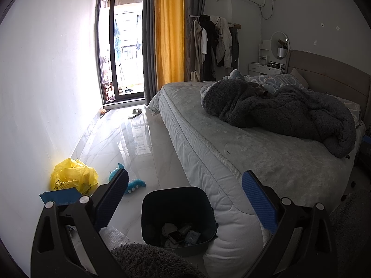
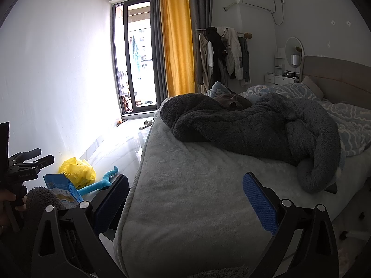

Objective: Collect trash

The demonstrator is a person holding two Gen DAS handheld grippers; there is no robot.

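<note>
A dark bin [image 1: 178,217] stands on the floor beside the bed corner, with several bits of trash inside. My left gripper [image 1: 185,199] is open and empty, held above the bin. A yellow plastic bag [image 1: 74,178] and a blue paper package [image 1: 61,195] lie by the left wall; both also show in the right wrist view, the bag [image 2: 77,170] and the package [image 2: 62,191]. A sheet of bubble wrap [image 1: 113,236] lies left of the bin. My right gripper [image 2: 185,199] is open and empty over the bed's near corner.
The bed [image 1: 255,162] with a grey blanket [image 1: 278,115] fills the right side. A blue dinosaur toy [image 1: 134,184] lies on the glossy floor. A slipper [image 1: 135,113] lies near the balcony door. A coat rack [image 1: 213,46] and a dresser [image 1: 266,67] stand at the back.
</note>
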